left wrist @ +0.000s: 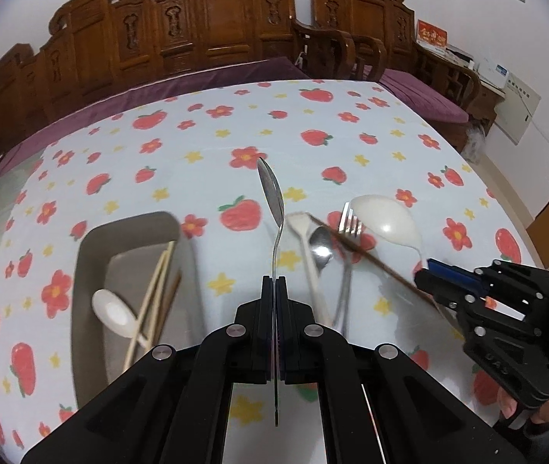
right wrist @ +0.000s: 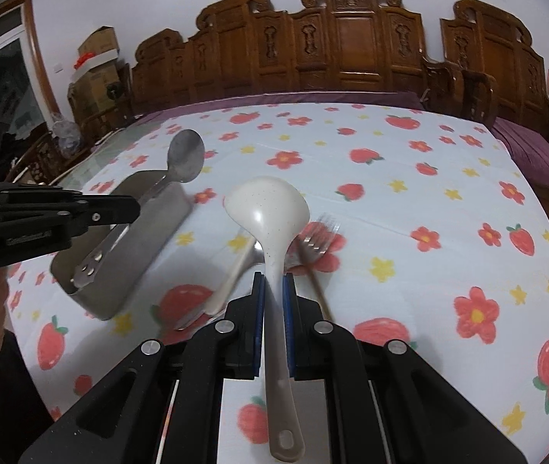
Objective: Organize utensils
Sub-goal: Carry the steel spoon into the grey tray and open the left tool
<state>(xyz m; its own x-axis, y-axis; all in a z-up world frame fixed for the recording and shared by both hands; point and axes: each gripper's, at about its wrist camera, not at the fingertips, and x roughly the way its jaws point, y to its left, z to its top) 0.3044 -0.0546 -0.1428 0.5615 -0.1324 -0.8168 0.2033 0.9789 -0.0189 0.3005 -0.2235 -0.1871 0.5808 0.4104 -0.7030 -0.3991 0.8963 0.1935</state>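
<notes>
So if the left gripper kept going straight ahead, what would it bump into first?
Probably nothing soon. The left gripper is shut on the metal spoon, and ahead of its tip only the tablecloth shows, then the wooden bench. The gray tray sits off to its left. Depth is unclear.

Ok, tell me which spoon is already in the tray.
The small white spoon, lying in the grey tray beside the chopsticks; other spoons are held or on the cloth.

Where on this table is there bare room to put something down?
The far half of the tablecloth beyond the held metal spoon is bare, and so is the right side past the fork. It is crowded between the grey tray and the white ladle, where loose utensils overlap.
</notes>
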